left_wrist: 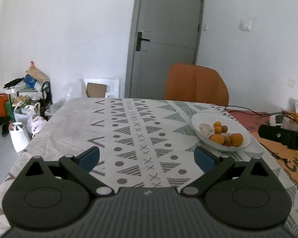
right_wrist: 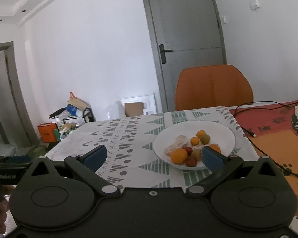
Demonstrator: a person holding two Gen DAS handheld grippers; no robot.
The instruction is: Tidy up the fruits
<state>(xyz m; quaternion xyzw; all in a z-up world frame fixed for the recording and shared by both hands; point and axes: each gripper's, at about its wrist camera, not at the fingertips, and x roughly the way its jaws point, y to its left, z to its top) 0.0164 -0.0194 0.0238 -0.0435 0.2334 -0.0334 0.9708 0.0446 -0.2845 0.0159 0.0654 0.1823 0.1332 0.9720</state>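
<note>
A white bowl (left_wrist: 242, 126) (right_wrist: 224, 130) sits on the patterned tablecloth (left_wrist: 129, 130) and holds several fruits: oranges (left_wrist: 217, 138) (right_wrist: 178, 155), small red fruits (right_wrist: 190, 161), a brownish-green fruit (right_wrist: 205, 138) and a pale wrapped lump (left_wrist: 205, 129) (right_wrist: 177, 142). My left gripper (left_wrist: 147, 156) is open and empty, over the cloth left of the bowl. My right gripper (right_wrist: 155, 156) is open and empty just in front of the bowl, its right fingertip (right_wrist: 211, 156) covering the bowl's near rim. The right gripper's body (left_wrist: 282, 136) shows at the left wrist view's right edge.
An orange chair (left_wrist: 196, 85) (right_wrist: 213, 87) stands behind the table before a grey door (left_wrist: 166, 29). A red-orange mat (right_wrist: 272, 127) with black cables (right_wrist: 254, 140) lies right of the bowl. Bags and boxes (left_wrist: 23, 103) clutter the floor at left.
</note>
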